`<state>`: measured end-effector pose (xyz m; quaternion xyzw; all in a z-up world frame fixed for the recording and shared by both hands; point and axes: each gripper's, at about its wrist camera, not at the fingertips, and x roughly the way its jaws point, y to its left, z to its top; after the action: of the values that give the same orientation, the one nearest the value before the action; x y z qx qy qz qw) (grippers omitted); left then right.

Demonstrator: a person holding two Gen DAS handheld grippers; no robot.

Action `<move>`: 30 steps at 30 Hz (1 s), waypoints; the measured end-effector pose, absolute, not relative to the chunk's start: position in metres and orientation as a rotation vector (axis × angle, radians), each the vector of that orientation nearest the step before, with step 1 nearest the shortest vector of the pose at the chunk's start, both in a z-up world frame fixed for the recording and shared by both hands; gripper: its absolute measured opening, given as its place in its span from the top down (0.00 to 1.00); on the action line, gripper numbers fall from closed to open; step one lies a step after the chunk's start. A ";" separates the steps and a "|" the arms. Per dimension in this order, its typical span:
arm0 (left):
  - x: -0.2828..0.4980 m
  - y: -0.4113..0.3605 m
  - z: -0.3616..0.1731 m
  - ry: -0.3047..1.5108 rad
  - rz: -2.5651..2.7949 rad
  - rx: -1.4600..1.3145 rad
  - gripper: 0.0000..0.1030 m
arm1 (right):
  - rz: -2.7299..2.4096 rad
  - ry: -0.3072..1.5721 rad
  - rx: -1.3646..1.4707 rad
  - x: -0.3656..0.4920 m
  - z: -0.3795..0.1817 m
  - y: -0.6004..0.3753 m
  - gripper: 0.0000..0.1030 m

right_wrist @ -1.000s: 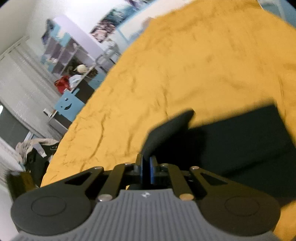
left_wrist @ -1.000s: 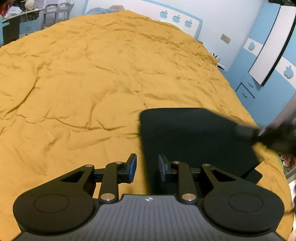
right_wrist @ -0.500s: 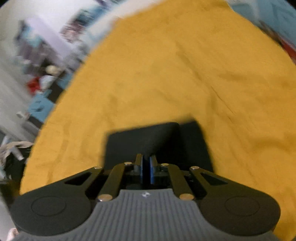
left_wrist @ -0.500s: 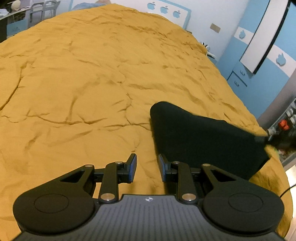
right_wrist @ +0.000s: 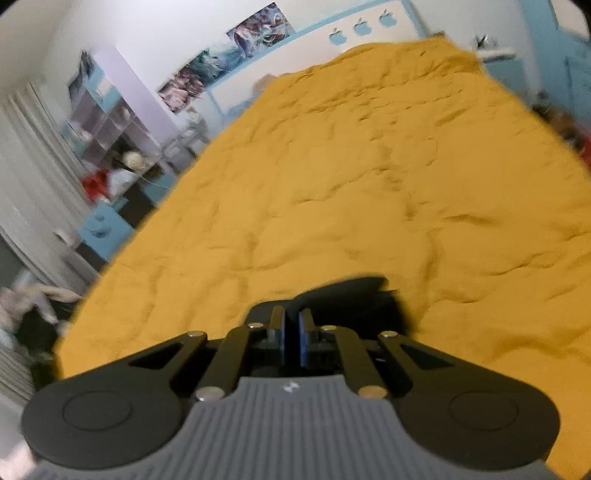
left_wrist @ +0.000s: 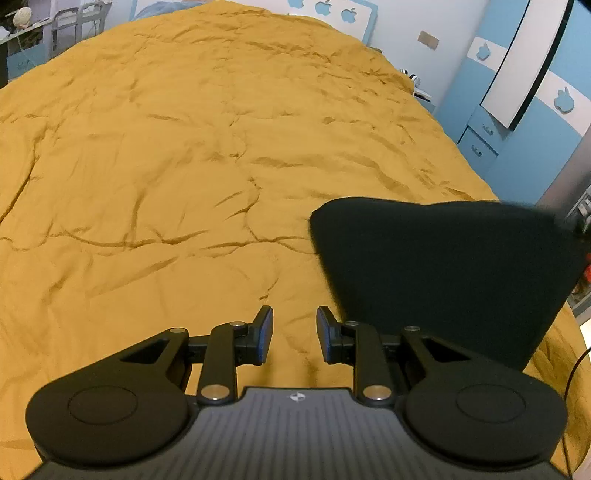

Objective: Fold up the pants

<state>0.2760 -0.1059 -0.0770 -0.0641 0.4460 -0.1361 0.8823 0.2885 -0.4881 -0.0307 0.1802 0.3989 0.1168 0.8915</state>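
Observation:
The black pants (left_wrist: 443, 273) lie folded on the yellow bedspread (left_wrist: 184, 166) at the right of the left wrist view, with their far right corner pulled up off the bed. My left gripper (left_wrist: 294, 332) hovers open over bare bedspread just left of the pants, with nothing between its fingers. In the right wrist view my right gripper (right_wrist: 291, 339) is shut on an edge of the black pants (right_wrist: 351, 295), which bunch up in front of its fingers. The part of the pants under the right gripper is hidden.
The bed's right edge (left_wrist: 554, 332) runs close behind the pants, with blue cabinets (left_wrist: 491, 122) beyond it. A desk and shelves with clutter (right_wrist: 122, 166) stand past the bed's left side. The wrinkled bedspread stretches far ahead to the headboard (left_wrist: 332, 11).
The right gripper has swept across the bed with the pants' edge, so the flat cloth now stands raised and drawn to the right. The pants no longer lie under the left gripper's fingers.

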 end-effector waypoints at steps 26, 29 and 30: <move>0.270 -0.114 -0.125 1.105 -0.471 -0.576 0.60 | 0.198 0.941 0.794 0.237 -0.129 -0.532 0.77; 0.268 -0.114 -0.132 1.148 -0.497 -0.621 0.60 | 0.197 0.941 0.800 0.234 -0.130 -0.529 0.77; 0.267 -0.115 -0.134 1.160 -0.510 -0.623 0.59 | 0.199 0.940 0.805 0.233 -0.130 -0.528 0.77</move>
<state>0.2668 -0.1155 -0.1335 -0.2864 0.5328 -0.2342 0.7610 0.2332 -0.5277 -0.1298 0.3766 0.4399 0.0930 0.8099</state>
